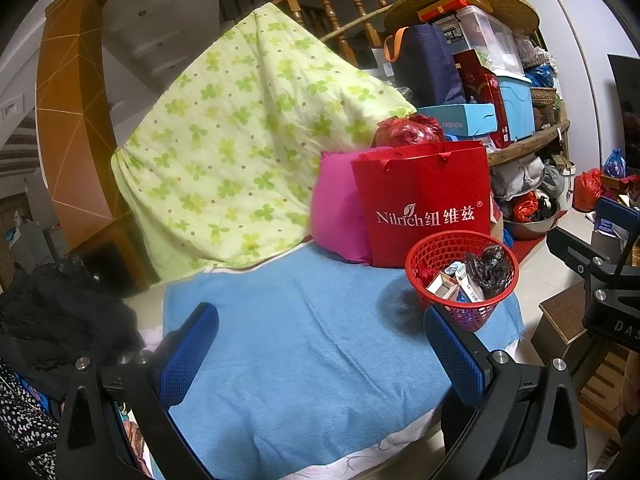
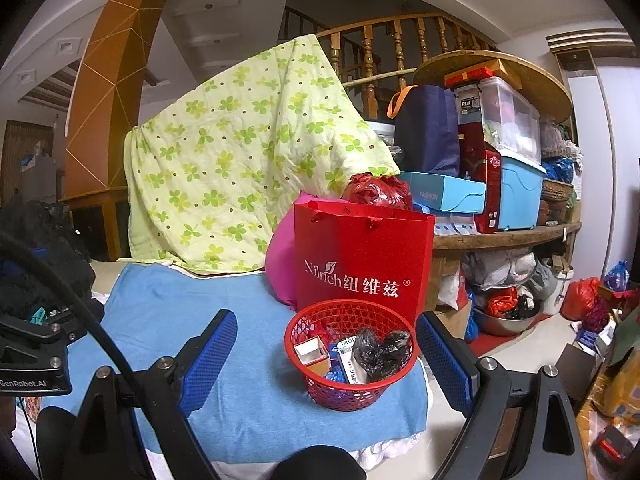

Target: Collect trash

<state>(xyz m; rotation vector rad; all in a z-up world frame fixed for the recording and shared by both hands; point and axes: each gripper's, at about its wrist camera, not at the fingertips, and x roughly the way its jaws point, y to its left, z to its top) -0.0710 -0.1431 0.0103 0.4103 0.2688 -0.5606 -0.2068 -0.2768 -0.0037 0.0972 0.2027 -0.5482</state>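
Note:
A red mesh basket (image 1: 432, 250) (image 2: 320, 316) stands at the right edge of a blue towel (image 1: 300, 340) (image 2: 172, 312). It holds small cartons (image 1: 442, 286) (image 2: 310, 350) and a crumpled black plastic bag (image 1: 488, 266) (image 2: 380, 350). My left gripper (image 1: 320, 340) is open and empty above the towel, left of the basket. My right gripper (image 2: 326, 352) is open and empty, its blue pads on either side of the basket, just in front of it. The right gripper also shows at the right edge of the left wrist view (image 1: 608, 264).
A red paper bag (image 1: 424, 196) (image 2: 360, 256) and a pink cushion (image 1: 336, 208) (image 2: 282, 264) stand behind the basket. A green clover quilt (image 1: 240, 140) (image 2: 240, 160) hangs behind. Cluttered shelves (image 1: 528, 144) (image 2: 508, 236) stand at right. Black cloth (image 1: 52, 312) lies left.

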